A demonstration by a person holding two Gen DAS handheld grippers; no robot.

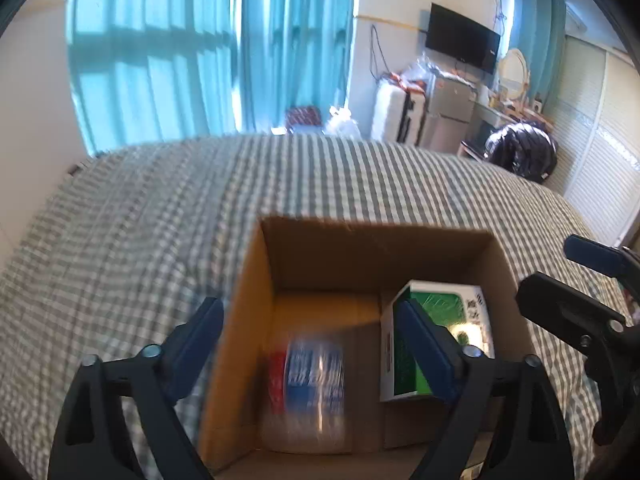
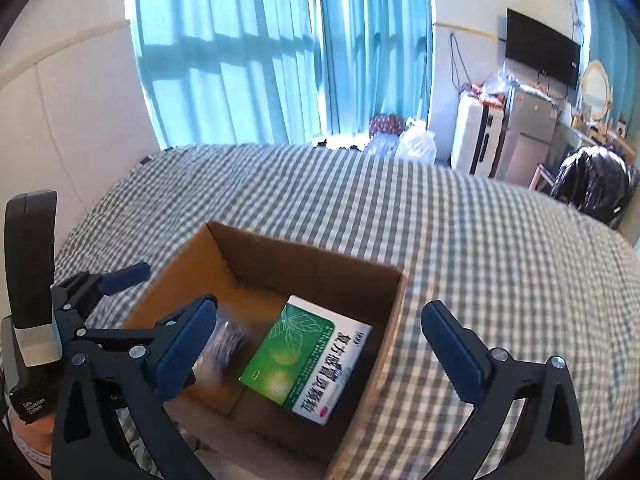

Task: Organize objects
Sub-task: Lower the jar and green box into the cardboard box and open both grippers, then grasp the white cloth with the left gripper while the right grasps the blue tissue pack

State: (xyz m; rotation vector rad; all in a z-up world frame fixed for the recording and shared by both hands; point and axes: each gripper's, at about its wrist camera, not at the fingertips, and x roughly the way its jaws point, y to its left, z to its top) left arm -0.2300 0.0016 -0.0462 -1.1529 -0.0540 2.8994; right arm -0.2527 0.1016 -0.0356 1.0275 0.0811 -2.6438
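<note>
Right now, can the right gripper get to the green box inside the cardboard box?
Probably yes. The right gripper hangs above the cardboard box, jaws wide apart and empty. The box top is open, and nothing lies over the green box.

- The cardboard box (image 2: pixel 362 344) stands open-topped on the bed (image 2: pixel 500 264); entry from above is free.
- Inside, a green medicine box (image 2: pixel 306 354) fills the right half and a clear packet (image 1: pixel 310 384) the left.
- Checked bedding around the box lies bare toward the far edge.
</note>
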